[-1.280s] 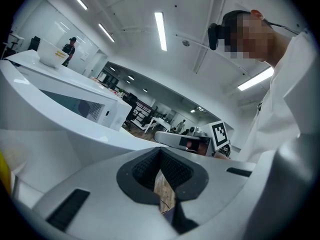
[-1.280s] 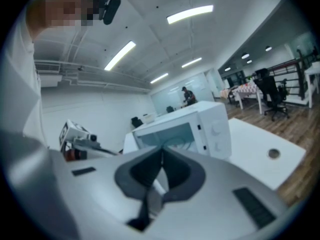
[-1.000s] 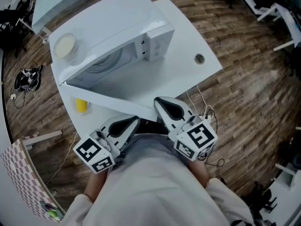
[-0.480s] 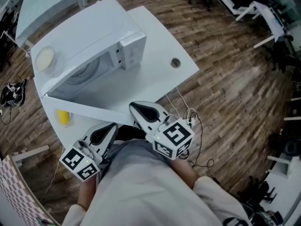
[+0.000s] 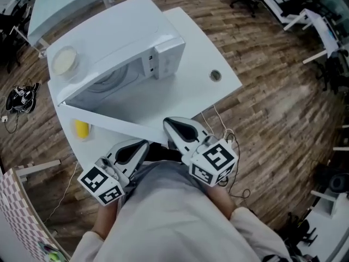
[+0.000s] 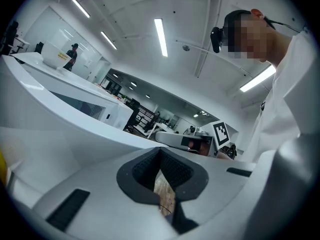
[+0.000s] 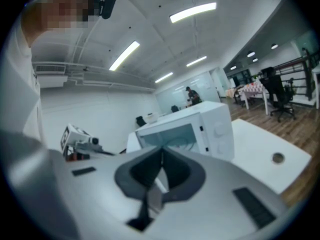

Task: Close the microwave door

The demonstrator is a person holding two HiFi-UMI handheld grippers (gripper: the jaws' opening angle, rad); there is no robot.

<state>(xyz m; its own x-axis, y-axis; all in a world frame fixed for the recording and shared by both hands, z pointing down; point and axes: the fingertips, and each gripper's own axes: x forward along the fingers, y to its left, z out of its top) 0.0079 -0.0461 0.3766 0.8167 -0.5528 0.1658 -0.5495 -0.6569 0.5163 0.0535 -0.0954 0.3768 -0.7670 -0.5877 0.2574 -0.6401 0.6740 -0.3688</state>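
Microwave [image 5: 125, 42] sits at the back left of the white table [image 5: 204, 48], a bowl [image 5: 64, 60] on its top. Its door [image 5: 106, 120] is swung wide open, running out along the table's near edge toward me. The cavity is open in the right gripper view. Bare tabletop lies right of the microwave, with only a round cable hole [image 5: 216, 76] there, and wood floor past the table's right edge. A yellow object [image 5: 82, 129] stands on the table just beyond the door's hinge end.

Left gripper [image 5: 143, 144]: jaws together, just a thin slit between the pads showing floor, gripping nothing. It sits on my side of the door's outer face, close to it; I can't tell if it touches.

Right gripper [image 5: 170, 123]: jaws also pressed together, empty, tip just beside the door's free end; contact unclear.

I hold both grippers low against my torso, side by side, noses pointing up toward the door, marker cubes nearest me.
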